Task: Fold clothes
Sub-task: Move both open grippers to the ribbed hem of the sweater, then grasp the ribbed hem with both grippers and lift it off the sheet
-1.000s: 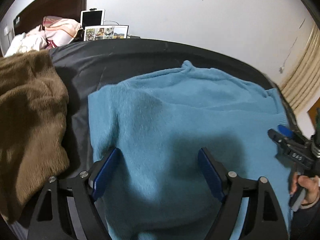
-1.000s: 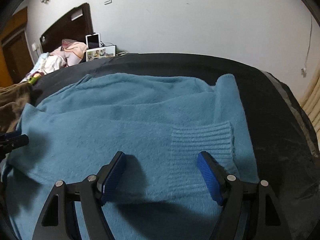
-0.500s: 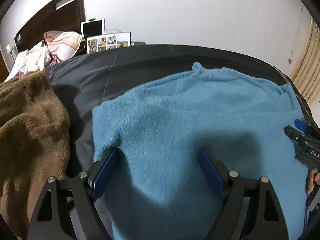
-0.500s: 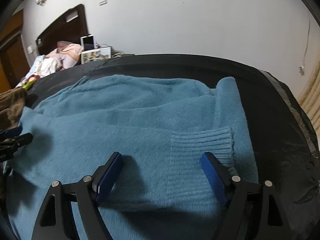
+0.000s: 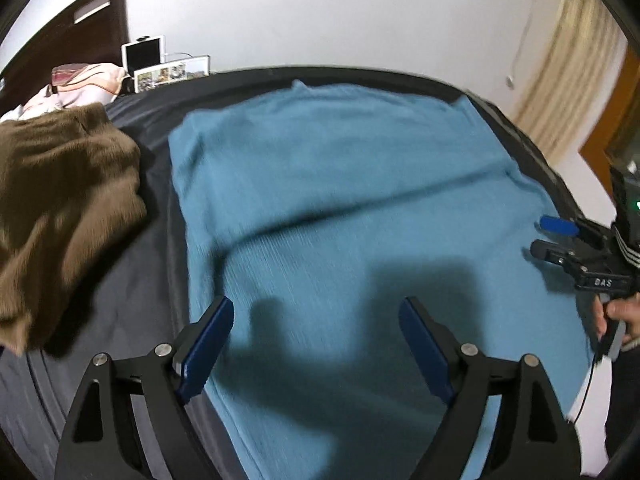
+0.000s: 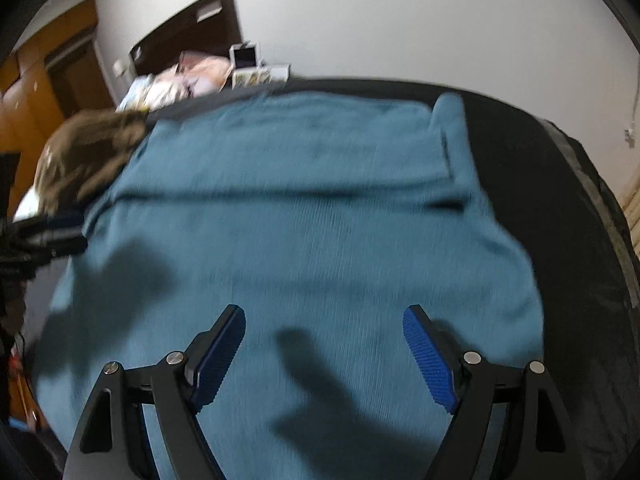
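Both grippers, left [image 5: 316, 334] and right [image 6: 324, 342], gape empty above blue sweater [image 5: 340, 200] (folded sleeve crosswise).

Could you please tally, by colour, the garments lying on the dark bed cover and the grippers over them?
Blue knitted sweaters: 1, the blue knitted sweater spread flat.
Brown fuzzy garments: 1, the brown fuzzy garment bunched beside it.
Black grippers with blue pads: 2, the left gripper and the right gripper, both open.
Total: 4.
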{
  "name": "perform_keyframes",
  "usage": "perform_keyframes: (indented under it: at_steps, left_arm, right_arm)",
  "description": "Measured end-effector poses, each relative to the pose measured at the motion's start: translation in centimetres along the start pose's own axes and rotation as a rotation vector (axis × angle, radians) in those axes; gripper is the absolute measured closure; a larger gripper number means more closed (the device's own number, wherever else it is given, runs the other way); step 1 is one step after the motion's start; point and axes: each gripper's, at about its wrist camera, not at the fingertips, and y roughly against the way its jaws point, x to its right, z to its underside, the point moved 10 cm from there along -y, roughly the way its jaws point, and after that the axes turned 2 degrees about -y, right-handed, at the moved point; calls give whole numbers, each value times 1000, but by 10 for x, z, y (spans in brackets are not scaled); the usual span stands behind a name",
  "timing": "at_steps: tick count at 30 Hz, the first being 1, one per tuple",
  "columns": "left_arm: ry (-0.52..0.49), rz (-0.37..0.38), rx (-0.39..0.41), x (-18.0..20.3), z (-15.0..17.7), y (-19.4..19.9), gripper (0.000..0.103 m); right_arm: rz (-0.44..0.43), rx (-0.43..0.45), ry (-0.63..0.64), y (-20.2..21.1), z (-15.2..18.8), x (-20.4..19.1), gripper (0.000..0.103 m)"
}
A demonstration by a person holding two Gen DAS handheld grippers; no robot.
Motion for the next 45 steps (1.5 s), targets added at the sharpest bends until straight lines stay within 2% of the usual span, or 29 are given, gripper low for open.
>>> perform_keyframes:
  at_steps: [5,10,15,23,28,31,35,38,43,45]
  left_arm:
    - [33,-23,-10,2,29,7,15]
    - [50,-11,53,9,55,42,15]
    - [58,43,93,24,91,74,15]
    - [45,150,94,43,154,111,15]
    - [-24,194,58,50,193,114,15]
    - [-20,250,36,57,209,107,15]
    - [28,344,10,63,219,90,15]
    - [50,372,2,65,221,73,15]
    - [96,435,96,69,199,58,15]
    - [89,463,106,77,192,55,15]
  right_arm:
    - [38,4,37,6,26,-4,20]
    - [50,19,36,20,44,-2,20]
    - [64,60,21,27,51,-2,19]
    - [78,99,-4,30,55,-1,18]
    - [80,104,-8,30,55,-1,18]
    - [81,106,-9,30,55,-1,18]
    - [80,108,-10,30,55,-2,18]
    - [52,128,-17,35,56,-3,18]
    - [-99,179,3,70,75,-9,18]
    - [-141,203,11,94,88,-2,18]
